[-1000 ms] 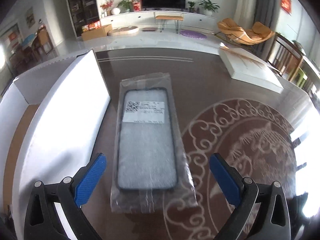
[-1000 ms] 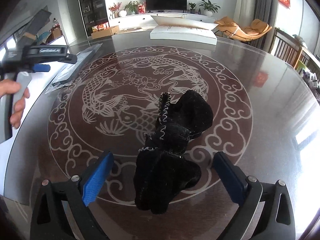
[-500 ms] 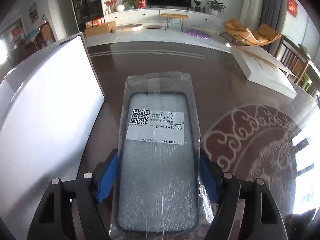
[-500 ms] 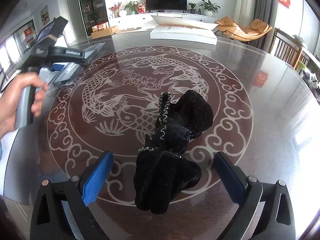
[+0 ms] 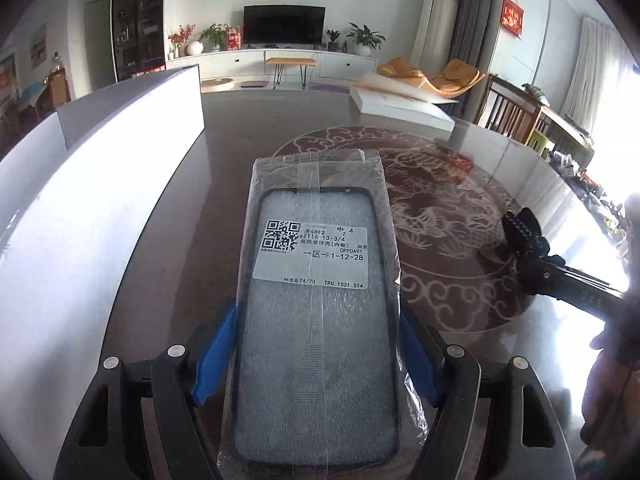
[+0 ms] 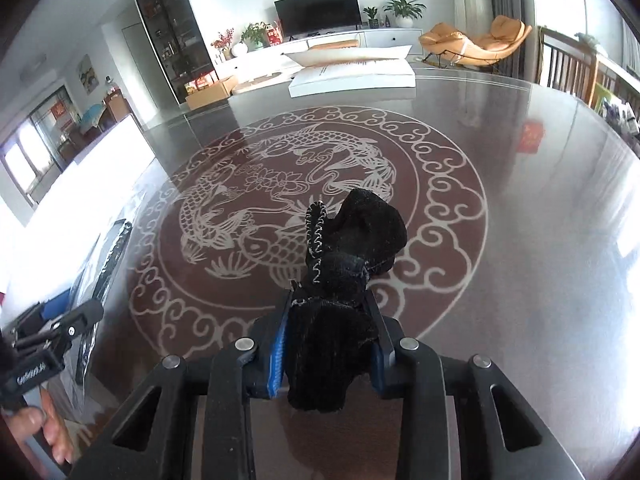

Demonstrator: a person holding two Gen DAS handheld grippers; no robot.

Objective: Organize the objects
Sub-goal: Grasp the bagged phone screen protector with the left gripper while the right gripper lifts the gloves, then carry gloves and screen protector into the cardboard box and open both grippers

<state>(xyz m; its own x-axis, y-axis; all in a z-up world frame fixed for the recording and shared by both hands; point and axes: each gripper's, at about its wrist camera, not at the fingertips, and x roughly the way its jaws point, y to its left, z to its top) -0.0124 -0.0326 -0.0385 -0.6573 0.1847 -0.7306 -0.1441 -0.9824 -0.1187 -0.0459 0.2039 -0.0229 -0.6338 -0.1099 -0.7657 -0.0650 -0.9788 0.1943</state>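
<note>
A dark phone case (image 5: 316, 248) in a clear plastic bag with a white QR label sticks out forward from my left gripper (image 5: 316, 356). Its blue pads press on the case's two long sides. The same bagged case (image 6: 108, 256) shows at the left edge of the right wrist view. A black glove (image 6: 356, 240) with pale stitching lies bunched on the table. My right gripper (image 6: 328, 356) is closing, and its pads squeeze the glove's near end. The glove (image 5: 524, 240) also appears at the right of the left wrist view.
The dark glossy table (image 6: 540, 240) bears a pale carp and cloud pattern. A large white box (image 5: 80, 200) stands along its left side. A flat white box (image 6: 352, 74) lies at the far edge. A person's hand (image 6: 44, 432) holds the left gripper's handle.
My left gripper closed on the phone case and carried it away from the white box toward the patterned middle. The right gripper's jaws went from wide open to pressed on the glove.
</note>
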